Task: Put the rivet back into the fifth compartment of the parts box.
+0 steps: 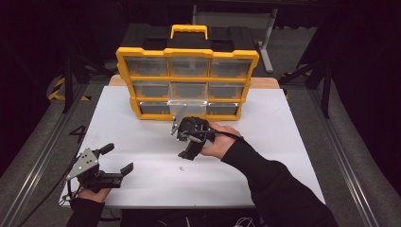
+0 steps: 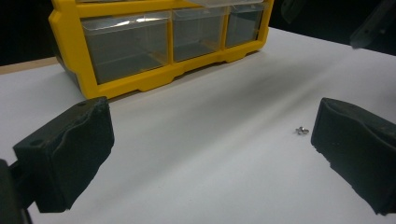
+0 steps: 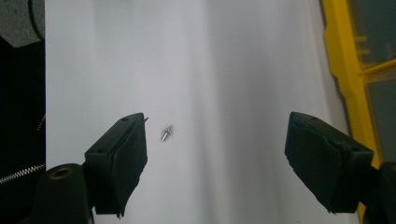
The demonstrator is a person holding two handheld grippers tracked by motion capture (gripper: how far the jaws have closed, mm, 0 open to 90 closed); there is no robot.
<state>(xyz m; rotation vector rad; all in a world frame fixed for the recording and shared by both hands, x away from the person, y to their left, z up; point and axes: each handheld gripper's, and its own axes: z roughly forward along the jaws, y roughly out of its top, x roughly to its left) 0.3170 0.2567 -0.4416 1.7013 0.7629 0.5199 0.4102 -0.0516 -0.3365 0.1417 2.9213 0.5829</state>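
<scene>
Left gripper (image 1: pixel 119 161) is sitting low at about 7 o'clock in the high view, held in the left hand (image 1: pixel 90 193), jaws gaping wide toward 2 o'clock, nothing between them. Right gripper (image 1: pixel 186 147) is hanging near centre, tipped down toward 7 o'clock, jaws spread apart, apparently empty; dark-sleeved right forearm (image 1: pixel 269 179) is entering from 5 o'clock.

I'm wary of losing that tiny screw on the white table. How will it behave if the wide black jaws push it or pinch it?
The screw lies on its side on the smooth table, so a nudge would probably make it roll or skid. It is tiny beside the right gripper, whose jaws stand open, so it is likely light, stiff and easy to flick away.
</scene>
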